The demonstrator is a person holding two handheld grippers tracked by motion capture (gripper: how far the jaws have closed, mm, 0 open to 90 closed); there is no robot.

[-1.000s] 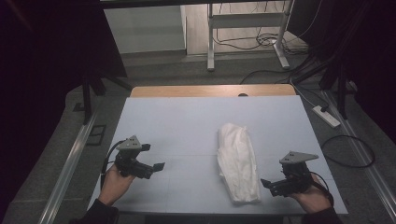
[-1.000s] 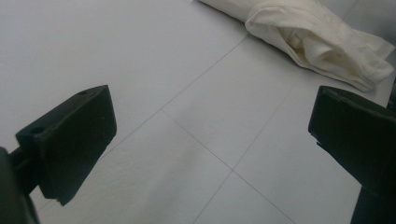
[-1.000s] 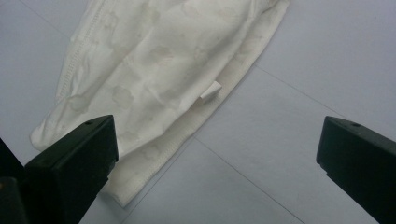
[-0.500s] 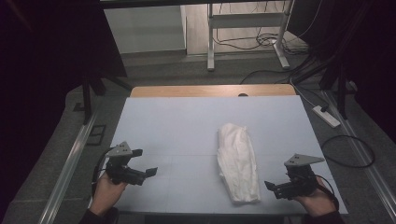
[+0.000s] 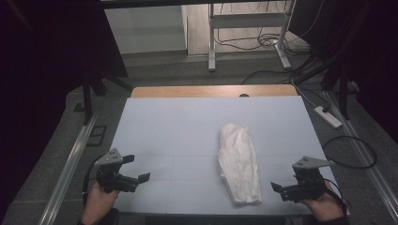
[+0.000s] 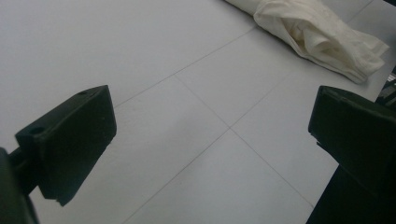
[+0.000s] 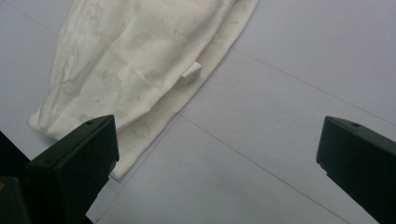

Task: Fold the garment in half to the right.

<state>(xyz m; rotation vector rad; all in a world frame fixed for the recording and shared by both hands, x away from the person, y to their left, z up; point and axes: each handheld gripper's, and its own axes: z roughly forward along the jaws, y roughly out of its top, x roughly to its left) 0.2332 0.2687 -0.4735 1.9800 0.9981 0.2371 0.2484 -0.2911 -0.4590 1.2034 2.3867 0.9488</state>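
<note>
A folded white cloth (image 5: 240,163) lies lengthwise on the pale blue table (image 5: 187,136), right of centre, reaching the near edge. My left gripper (image 5: 141,180) hovers open at the near left corner, well apart from the cloth, which shows far off in the left gripper view as a cloth (image 6: 313,30). Open too is my right gripper (image 5: 277,189), just right of the cloth's near end. The right gripper view has the cloth (image 7: 135,65) ahead to the left, with a small white tag (image 7: 192,72) at its hem. Neither gripper touches the cloth.
A wooden strip (image 5: 213,90) borders the table's far edge. Metal rails (image 5: 70,161) run along both sides. A power strip (image 5: 328,116) and cables (image 5: 349,152) lie on the floor at the right. A metal stand (image 5: 246,28) is beyond the table.
Both hands have drawn back toward the near edge. The left gripper moved left and nearer, the right gripper slightly nearer. The cloth has not moved.
</note>
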